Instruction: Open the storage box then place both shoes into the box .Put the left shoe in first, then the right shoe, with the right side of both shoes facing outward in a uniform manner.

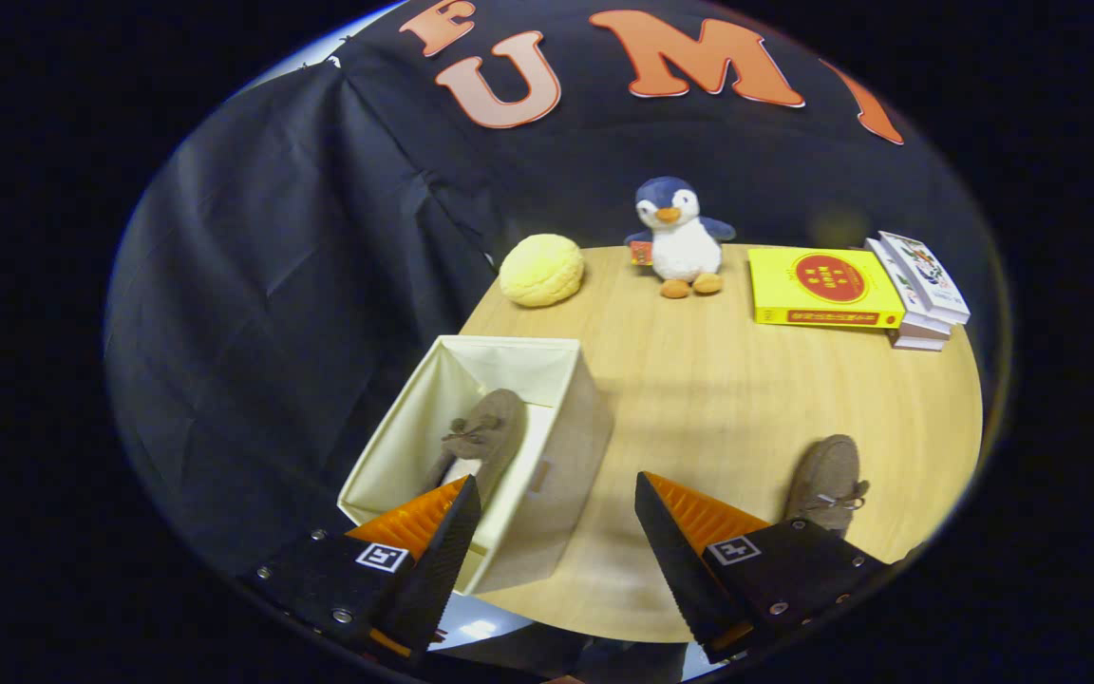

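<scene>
The claw [556, 494] hung spread wide above the near edge of the round wooden table [699, 399], its two fingers well apart and pinching nothing. The cream fabric storage box [561, 446] stood open at the table's edge, just ahead of the one finger, which overlapped its near rim in this view. One brown moccasin-style shoe [480, 432] already lay inside the box, propped at a slant against the inner wall with its lace bow showing; judged from the task order, this was the left shoe, set in first so that the second could go beside it. Which side of it faced outward could not be told from here. The second shoe [827, 480] lay flat on the table beside the other finger, well apart from the box, partly hidden behind that finger's mount. The open claw suited the step in hand, which appeared to be the turn toward the remaining shoe: the fingers needed that spread to straddle its body before closing. At the far side of the table sat a plush penguin [680, 237], a round yellow bun-like toy [540, 270], a yellow box [822, 288] and a small stack of books [922, 290], all clear of the working area and unlikely to interfere.
</scene>
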The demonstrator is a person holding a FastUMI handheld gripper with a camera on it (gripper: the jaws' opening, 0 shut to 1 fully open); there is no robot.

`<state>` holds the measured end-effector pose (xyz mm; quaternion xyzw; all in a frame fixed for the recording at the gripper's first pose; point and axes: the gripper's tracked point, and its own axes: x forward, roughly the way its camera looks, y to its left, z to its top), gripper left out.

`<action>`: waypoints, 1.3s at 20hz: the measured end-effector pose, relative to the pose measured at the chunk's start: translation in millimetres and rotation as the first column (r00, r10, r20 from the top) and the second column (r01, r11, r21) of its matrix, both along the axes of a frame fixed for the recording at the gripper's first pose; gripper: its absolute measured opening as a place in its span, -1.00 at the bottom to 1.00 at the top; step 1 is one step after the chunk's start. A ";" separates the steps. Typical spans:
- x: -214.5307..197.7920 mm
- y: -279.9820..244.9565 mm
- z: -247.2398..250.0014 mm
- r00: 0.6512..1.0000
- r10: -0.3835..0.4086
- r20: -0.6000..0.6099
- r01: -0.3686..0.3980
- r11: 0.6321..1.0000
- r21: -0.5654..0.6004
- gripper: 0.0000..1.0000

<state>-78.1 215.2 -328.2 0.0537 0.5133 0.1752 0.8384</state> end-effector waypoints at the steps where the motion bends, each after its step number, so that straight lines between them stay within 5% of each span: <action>1: -1.1 -17.0 -1.3 1.000 -0.010 0.022 0.011 1.000 -0.018 0.97; 6: -19.2 -109.5 -36.4 0.998 -0.062 0.013 0.063 0.986 -0.155 0.98; 14: -39.8 -209.4 -77.0 0.993 -0.121 -0.013 0.116 0.969 -0.218 0.98; 26: -28.0 -266.1 -166.7 0.986 -0.164 0.013 0.162 0.952 -0.261 0.80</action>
